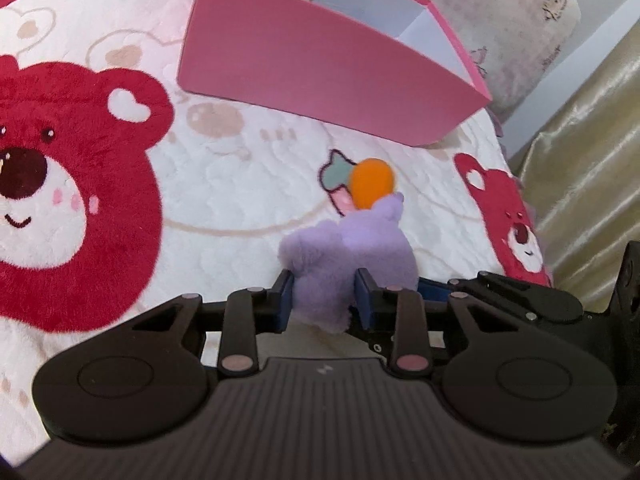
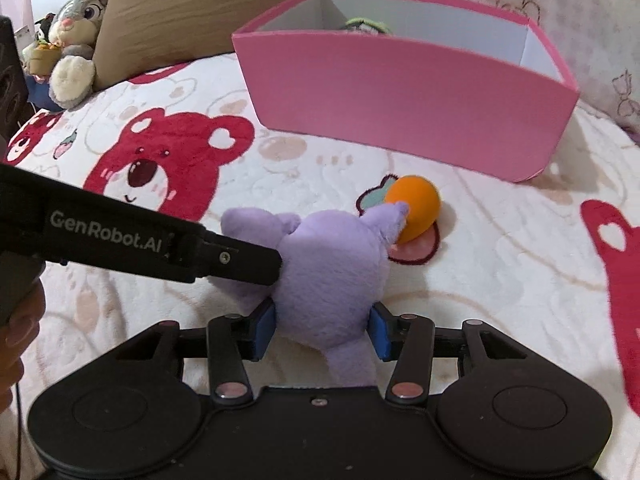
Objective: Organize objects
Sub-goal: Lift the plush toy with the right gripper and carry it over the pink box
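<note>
The purple plush toy [image 2: 332, 276] lies on the bed's white blanket [image 2: 500, 280], which is printed with red bears, in front of the pink box [image 2: 400, 96]. An orange ball [image 2: 416, 212] sits just beyond the toy, touching the pointed end of it that faces the box. The box stands open at the top with a white inside, and something green and dark [image 2: 366, 26] shows over its rim, too hidden to name.

The left claw [image 1: 324, 298] is clenched on a fold of the purple plush, with both blue pads [image 1: 285, 296] pressed into the fur. In the right wrist view its black arm comes in from the left and ends against the toy's side.

The right claw [image 2: 322, 330] straddles the near part of the toy. Its jaws are partly apart, and its blue pads [image 2: 266, 328] sit right at the plush on both sides; whether they press in or only touch cannot be told.

At the far left of the bed a grey rabbit plush [image 2: 74, 40] leans against a brown pillow [image 2: 192, 8]. A hand [image 2: 12, 340] shows at the left edge. In the left wrist view a shiny gold curtain [image 1: 592, 152] hangs beyond the bed's right edge.
</note>
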The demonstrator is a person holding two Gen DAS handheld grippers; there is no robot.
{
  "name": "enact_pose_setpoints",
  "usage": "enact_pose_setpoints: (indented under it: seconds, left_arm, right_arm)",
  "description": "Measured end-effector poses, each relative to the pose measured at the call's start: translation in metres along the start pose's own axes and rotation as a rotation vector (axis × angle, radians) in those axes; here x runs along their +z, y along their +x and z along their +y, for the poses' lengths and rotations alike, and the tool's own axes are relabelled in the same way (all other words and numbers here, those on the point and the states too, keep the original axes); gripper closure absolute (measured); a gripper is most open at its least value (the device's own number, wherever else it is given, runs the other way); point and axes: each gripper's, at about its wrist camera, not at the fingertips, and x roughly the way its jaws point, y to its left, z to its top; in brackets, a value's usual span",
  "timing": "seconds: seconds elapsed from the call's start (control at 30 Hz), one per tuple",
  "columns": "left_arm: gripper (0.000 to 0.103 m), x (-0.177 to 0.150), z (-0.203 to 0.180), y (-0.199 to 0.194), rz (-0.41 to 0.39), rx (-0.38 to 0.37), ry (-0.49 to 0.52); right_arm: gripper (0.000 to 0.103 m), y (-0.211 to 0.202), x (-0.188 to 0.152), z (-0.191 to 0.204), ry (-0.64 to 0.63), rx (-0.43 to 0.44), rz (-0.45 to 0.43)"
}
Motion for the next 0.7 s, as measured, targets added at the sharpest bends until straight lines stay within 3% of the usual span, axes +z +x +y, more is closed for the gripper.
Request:
enact_pose_setpoints:
  seconds: [0.23,0.43,0.7]
  left_arm:
    - [0.072,0.004,-0.023,-0.031,0.044,-0.025,0.015]
    - [0.072,0.002,-0.040,-0.054,0.048,-0.019,0.009]
    - [0.068,0.008,-0.079,-0.086,0.041,0.052,0.126]
  right_arm:
    - [0.048,-0.039,0.005,0.006,-0.073,0.010,0.019]
    - [0.048,-0.068,0.009,0.003,-0.039,0.044,0.019]
    - [0.048,-0.107,0.024,0.010,-0.078,0.059,-0.005]
